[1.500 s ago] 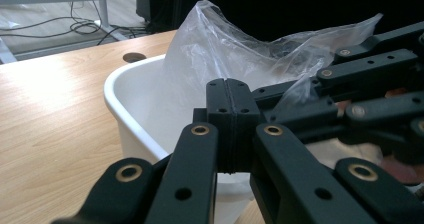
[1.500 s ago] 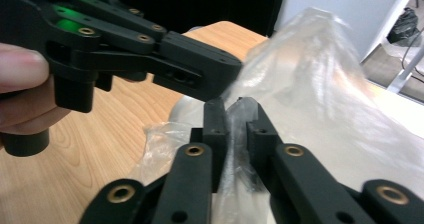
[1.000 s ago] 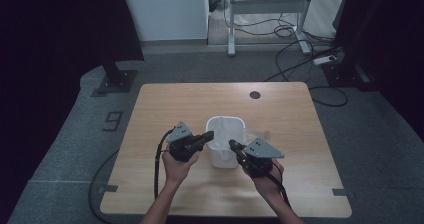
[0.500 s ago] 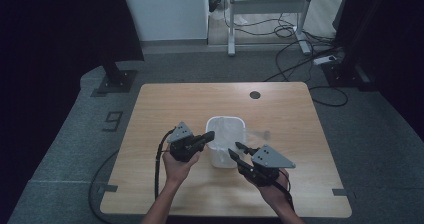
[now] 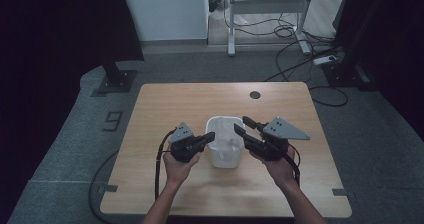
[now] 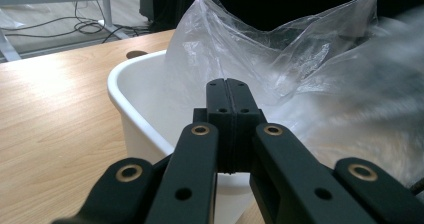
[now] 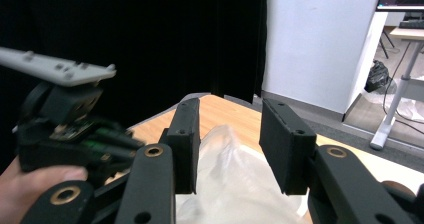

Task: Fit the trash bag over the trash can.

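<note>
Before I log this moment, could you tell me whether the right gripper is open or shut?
Open: the right gripper shows a clear gap between its jaws, above the plastic bag.

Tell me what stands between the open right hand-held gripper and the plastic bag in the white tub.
Nothing visible does. The right hand-held gripper hangs open just above the clear plastic bag in the white tub, with only air between them. The left hand-held gripper sits shut at the tub's opposite rim.

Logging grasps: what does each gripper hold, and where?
Left gripper is shut at the white bin's rim, seemingly pinching the plastic bag; right gripper open, empty.
</note>
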`<state>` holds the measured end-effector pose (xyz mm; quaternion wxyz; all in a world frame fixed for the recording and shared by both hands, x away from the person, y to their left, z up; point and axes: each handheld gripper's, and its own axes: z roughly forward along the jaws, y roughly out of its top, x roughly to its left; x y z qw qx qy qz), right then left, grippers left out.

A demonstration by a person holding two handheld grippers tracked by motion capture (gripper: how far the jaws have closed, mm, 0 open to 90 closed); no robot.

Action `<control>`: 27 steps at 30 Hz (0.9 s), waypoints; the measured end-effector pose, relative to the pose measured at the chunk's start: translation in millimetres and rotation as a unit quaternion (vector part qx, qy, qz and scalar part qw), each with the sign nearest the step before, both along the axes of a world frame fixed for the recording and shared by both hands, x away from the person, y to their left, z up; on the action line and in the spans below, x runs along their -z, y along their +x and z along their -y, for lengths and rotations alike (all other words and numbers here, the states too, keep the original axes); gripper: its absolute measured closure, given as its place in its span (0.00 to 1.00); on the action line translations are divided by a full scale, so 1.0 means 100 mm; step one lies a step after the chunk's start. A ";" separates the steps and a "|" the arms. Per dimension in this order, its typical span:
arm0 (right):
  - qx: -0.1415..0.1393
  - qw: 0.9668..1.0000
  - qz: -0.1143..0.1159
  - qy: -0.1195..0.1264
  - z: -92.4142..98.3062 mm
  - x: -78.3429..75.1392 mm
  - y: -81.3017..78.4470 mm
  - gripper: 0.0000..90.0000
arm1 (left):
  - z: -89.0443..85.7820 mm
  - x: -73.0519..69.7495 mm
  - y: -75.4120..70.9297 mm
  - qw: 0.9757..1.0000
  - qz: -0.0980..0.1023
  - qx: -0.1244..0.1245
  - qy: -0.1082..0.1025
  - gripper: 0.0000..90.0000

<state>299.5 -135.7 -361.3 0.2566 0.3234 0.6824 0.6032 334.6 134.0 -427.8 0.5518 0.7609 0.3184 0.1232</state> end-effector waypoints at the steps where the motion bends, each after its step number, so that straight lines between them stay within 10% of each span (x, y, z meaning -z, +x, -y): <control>1: 0.002 1.000 -0.002 0.000 0.01 -0.01 0.03 0.66 | 0.00 0.00 0.00 1.000 0.000 0.001 0.000 1.00; 27: -0.028 0.994 -0.084 -0.071 -0.52 0.63 0.19 0.74 | 0.02 0.02 -0.02 1.000 0.003 0.001 -0.005 1.00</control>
